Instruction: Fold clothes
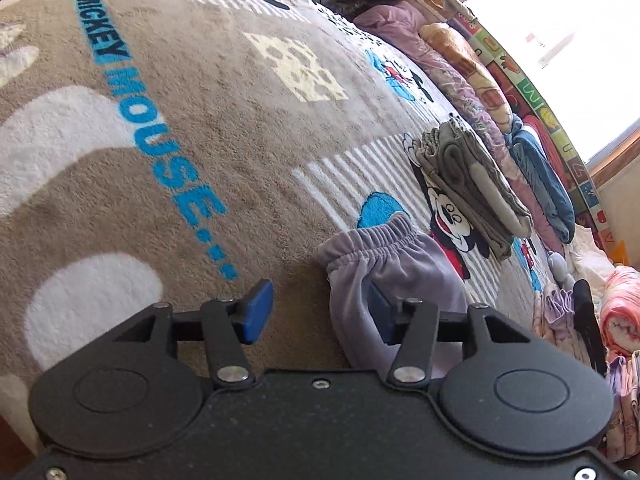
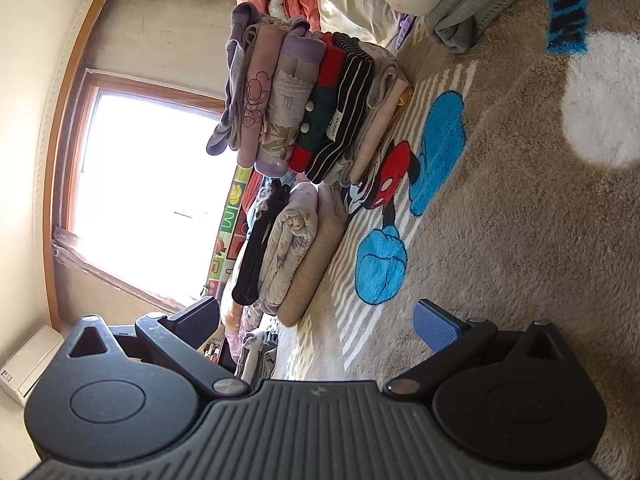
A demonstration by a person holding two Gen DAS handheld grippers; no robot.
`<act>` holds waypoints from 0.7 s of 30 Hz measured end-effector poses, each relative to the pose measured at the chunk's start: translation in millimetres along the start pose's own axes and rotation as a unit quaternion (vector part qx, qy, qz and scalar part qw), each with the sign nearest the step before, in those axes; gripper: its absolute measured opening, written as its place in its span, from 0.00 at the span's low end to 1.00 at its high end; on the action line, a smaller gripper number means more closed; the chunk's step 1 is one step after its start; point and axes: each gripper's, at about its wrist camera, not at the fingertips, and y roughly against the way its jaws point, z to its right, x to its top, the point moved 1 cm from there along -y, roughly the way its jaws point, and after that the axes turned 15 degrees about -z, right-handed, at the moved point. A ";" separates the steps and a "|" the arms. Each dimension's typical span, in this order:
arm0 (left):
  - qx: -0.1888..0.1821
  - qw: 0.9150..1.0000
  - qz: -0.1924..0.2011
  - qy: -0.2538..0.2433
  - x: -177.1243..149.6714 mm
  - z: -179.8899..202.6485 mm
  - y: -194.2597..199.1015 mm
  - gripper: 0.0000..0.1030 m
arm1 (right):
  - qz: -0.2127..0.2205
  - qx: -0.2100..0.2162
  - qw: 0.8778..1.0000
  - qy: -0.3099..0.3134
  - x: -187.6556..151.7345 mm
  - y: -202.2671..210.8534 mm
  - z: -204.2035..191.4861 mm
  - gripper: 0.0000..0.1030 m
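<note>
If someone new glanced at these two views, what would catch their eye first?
Probably the big Mickey Mouse blanket spread across the bed, with its bright blue lettering. Next, the lilac trousers lying just ahead of the open left gripper, elastic waistband facing away. In the right wrist view, the tall stack of folded clothes stands by the bright window, beyond the open right gripper.

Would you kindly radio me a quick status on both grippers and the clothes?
Left gripper open, one finger tucked under lilac trousers. Right gripper open, empty, above blanket. Folded stack ahead, nothing blocking.
</note>
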 end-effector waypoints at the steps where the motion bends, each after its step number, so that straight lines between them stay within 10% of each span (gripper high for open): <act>1: -0.004 1.000 0.001 -0.006 -3.7 3.8 3.6 0.56 | -0.002 0.001 1.000 0.000 -0.2 -0.5 -0.1 0.99; 9: -0.033 0.992 -0.021 -0.118 -48.0 69.0 11.9 0.61 | -0.024 0.009 1.000 -0.004 -1.4 -5.0 -0.8 1.00; 14: -0.036 0.963 -0.049 -0.262 -99.0 133.8 0.6 0.67 | -0.060 0.009 0.998 0.000 -3.9 -13.3 -3.9 1.00; 21: -0.035 0.957 -0.104 -0.270 -128.8 145.1 -21.0 0.73 | -0.142 -0.026 0.989 0.028 -6.4 -39.8 -18.2 1.00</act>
